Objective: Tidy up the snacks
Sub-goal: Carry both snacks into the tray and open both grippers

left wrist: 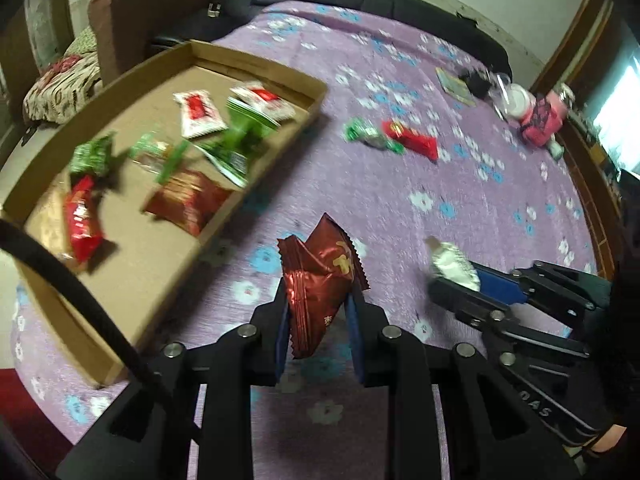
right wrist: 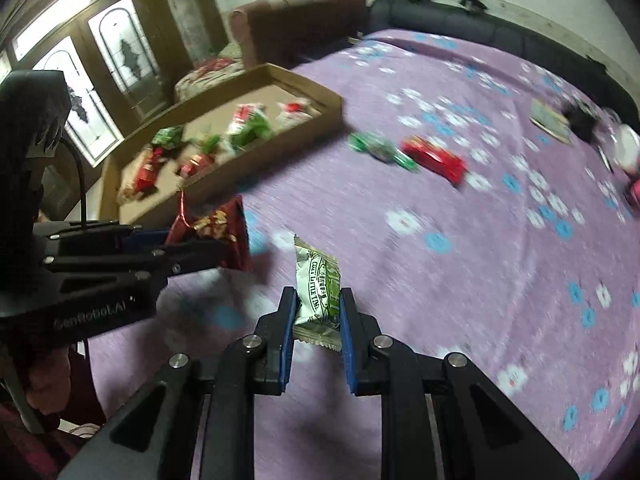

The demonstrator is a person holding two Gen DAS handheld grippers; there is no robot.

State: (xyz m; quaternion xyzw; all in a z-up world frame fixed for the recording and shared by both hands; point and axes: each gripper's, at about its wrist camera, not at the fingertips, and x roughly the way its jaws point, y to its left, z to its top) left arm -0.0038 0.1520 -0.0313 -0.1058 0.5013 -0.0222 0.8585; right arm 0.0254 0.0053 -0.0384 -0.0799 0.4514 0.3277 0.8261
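A purple flowered bed (left wrist: 400, 184) lies under my hands, with a cardboard tray (left wrist: 276, 74) of snacks on it. My left gripper (left wrist: 320, 304) pinches a dark red packet (left wrist: 320, 280) beside the tray. My right gripper (right wrist: 318, 312) pinches a green-and-white packet (right wrist: 318, 280) above the bedspread.

Left claw (left wrist: 320, 304) clamped on a dark red snack packet (left wrist: 320, 280) above the purple bedspread (left wrist: 400, 200), beside a cardboard tray (left wrist: 256, 196) of snacks.

Left gripper (left wrist: 320, 304) clamped, angled down; right gripper (right wrist: 318, 308) likewise, alongside.
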